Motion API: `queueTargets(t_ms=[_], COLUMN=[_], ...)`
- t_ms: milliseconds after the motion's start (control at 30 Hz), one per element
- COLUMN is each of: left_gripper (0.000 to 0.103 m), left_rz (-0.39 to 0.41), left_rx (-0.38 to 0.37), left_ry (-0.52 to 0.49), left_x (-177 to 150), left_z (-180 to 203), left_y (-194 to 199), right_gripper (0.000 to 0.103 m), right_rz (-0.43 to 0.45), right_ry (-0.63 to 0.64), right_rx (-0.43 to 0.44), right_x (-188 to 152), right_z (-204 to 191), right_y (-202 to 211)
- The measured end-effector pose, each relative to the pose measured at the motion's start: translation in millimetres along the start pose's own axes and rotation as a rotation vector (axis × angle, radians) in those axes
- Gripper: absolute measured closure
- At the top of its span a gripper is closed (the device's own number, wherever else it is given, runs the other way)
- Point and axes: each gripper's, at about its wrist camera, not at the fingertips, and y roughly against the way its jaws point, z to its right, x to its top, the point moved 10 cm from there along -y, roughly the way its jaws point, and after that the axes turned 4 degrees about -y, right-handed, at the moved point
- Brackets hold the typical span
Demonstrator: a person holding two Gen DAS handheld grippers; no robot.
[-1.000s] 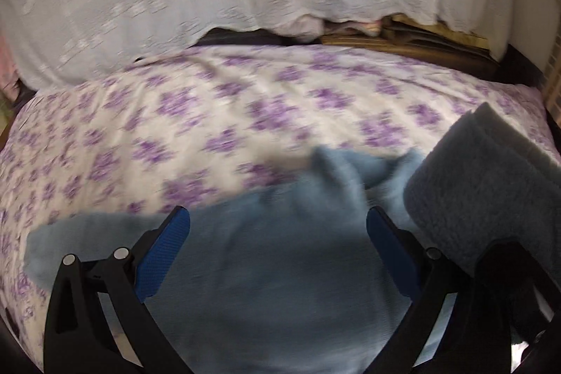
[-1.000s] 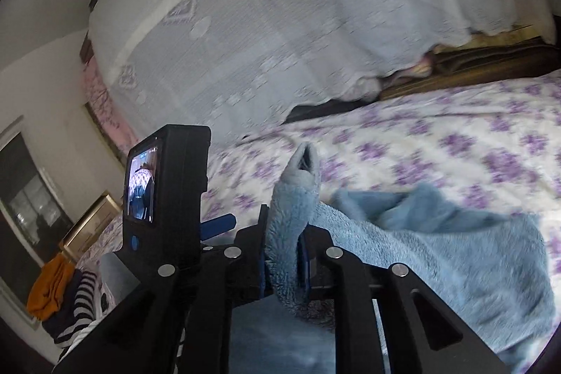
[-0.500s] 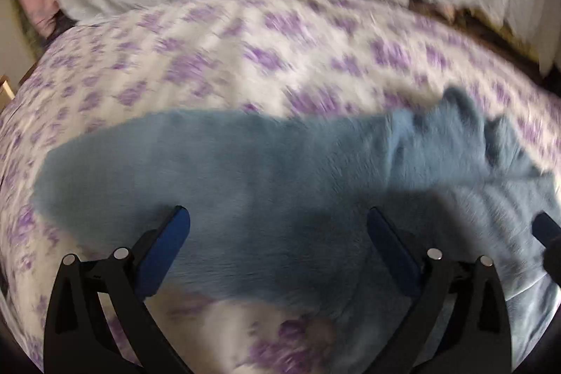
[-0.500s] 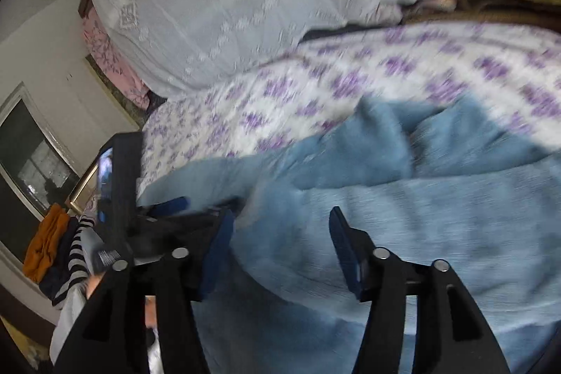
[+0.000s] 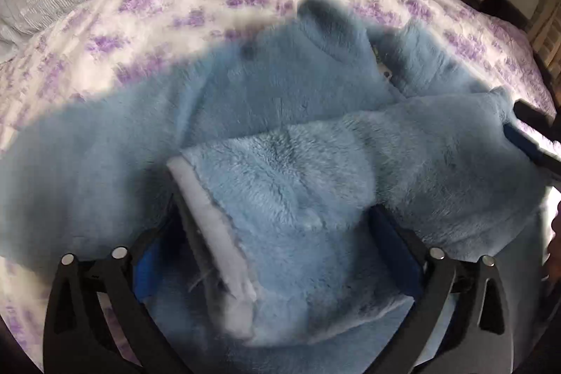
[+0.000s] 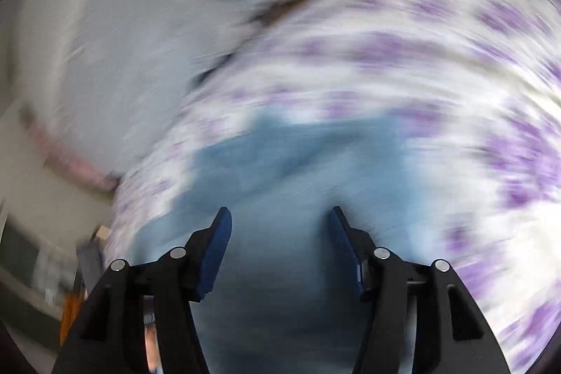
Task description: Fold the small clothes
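the left wrist view is fairly sharp at its centre, where the pile of the blue fleece garment [image 5: 291, 170] shows fibre by fibre, but its outline against the floral bedspread [image 5: 147, 20] is soft and smeared. soft daylight fills both views, with a washed-out glare patch at the right edge. the right wrist view is heavily motion-blurred in swirling streaks; only the right gripper [image 6: 278, 230] stays crisp. both views bend strongly toward dark, vignetted corners.
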Motion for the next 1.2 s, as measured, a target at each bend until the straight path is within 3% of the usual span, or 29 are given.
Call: queueTargets(t_ms=[33,100,167,233,300,367,467,500,533,600,667,700,767,900,933,1000,1033,1067,1133,1200], left_gripper=[0.004,0.004,0.004,0.005,0.005,0.005,0.004,0.004,0.004,0.004,0.004,0.004,0.004,0.004,0.004,0.004,0.004,0.004,0.004,0.005], left_rz=[0.0,-0.021,-0.012,0.051,0.11,0.134,0.011,-0.026,0.004,0.002,0.036,0.067,0.113,0.083,0.049,-0.021,-0.04,-0.003,0.018,0.04], left_rx=[-0.004,-0.005,0.045,0.097,0.074,0.05,0.14,0.13,0.086,0.075,0.092,0.091,0.044,-0.017,-0.04,-0.005,0.019,0.038,0.064,0.045], left_ry=[-0.004,-0.001,0.026,0.024,0.012,0.002,-0.046,-0.035,0.01,0.02,0.037,0.043,0.055,0.057,0.041,0.031,0.022,0.005,-0.021,-0.014], left_x=[0.1,0.3,3.3,8.9,16.7,16.9,-4.4,-13.0,-16.2,-15.8,-10.6,-5.8,8.9,33.4,34.8,27.5,22.2,22.6,21.0,18.0], left_z=[0.4,-1.4,-9.6,-14.3,-11.0,-2.8,-7.6,-9.8,-12.4,-15.2,-19.6,-19.7,-13.8,10.8,21.2,25.3,25.4,26.6,28.0,28.0], left_y=[3.0,6.8,20.8,43.9,61.1,67.1,30.4,18.2,18.4,27.6,45.7,55.1,69.0,56.2,42.9,12.9,-2.8,-3.4,8.6,26.5], right_gripper=[0.098,0.103,0.095,0.088,0.072,0.069,0.072,0.086,0.09,0.09,0.085,0.072,0.061,0.061,0.061,0.064,0.075,0.081,0.079,0.058], right_rz=[-0.004,-0.005,0.034,0.081,0.075,0.036,-0.064,-0.091,-0.103,-0.103,-0.082,-0.061,-0.011,0.023,0.008,-0.022,-0.046,-0.032,-0.01,0.027], right_ry=[-0.053,-0.186,-0.183,-0.068,0.031,0.11,0.147,0.128,0.093,0.035,0.056,0.088,0.161,0.208,0.184,0.119,0.076,0.064,0.042,0.076], right_rx=[0.031,0.082,0.052,0.031,0.08,0.124,0.073,0.044,0.056,0.082,0.052,0.028,0.027,0.014,-0.008,-0.059,-0.07,-0.054,-0.034,-0.048], right_x=[4.7,9.5,11.8,8.6,-4.0,-22.5,-56.7,-65.3,-72.4,-70.8,-65.8,-62.4,-47.9,-14.1,-2.8,6.0,5.7,5.5,6.3,1.8], right_z=[20.6,51.6,56.6,36.2,5.3,-19.6,-12.0,1.9,16.4,26.8,24.8,19.7,-3.7,-33.2,-27.5,-6.2,10.2,15.7,17.9,10.0], right_y=[0.0,9.2,26.0,48.7,61.4,63.5,43.7,36.0,31.0,38.0,49.4,54.3,61.1,38.2,20.9,-6.8,-23.1,-26.7,-12.6,9.3])
